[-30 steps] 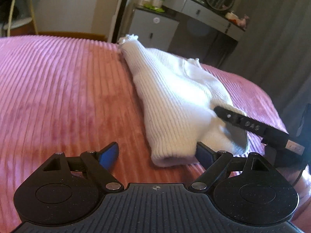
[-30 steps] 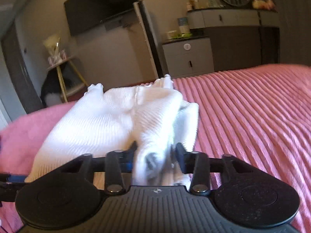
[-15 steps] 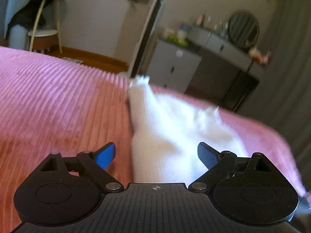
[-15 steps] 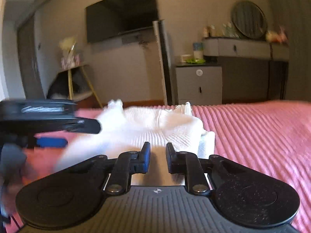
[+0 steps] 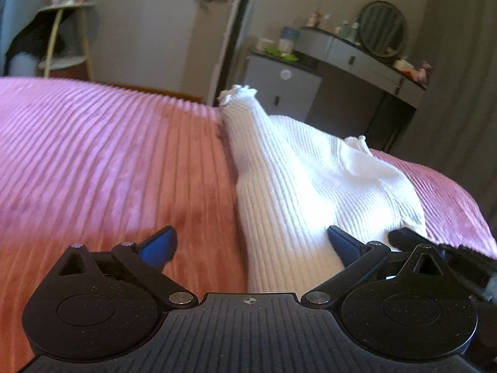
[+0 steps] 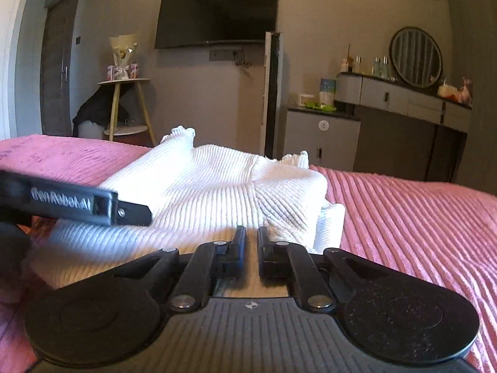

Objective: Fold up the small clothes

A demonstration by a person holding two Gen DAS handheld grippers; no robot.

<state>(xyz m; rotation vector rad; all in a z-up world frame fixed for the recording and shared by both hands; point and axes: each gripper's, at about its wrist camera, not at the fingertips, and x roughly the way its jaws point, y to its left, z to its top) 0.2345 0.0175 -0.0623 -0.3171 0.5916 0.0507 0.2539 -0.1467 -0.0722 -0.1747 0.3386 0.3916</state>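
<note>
White ribbed garment (image 5: pixel 298 186) on pink bedspread (image 5: pixel 108 155) — partly folded

White ribbed knit garment (image 5: pixel 298 186), pink corded bedspread (image 5: pixel 108 155), black grippers with blue finger pads (image 5: pixel 158 245), grey dresser (image 6: pixel 400 96), black television (image 6: pixel 217 12)

left gripper (image 5: pixel 250 242): jaws just widened, spread | right gripper (image 6: pixel 251 237): jaws together, empty
</note>
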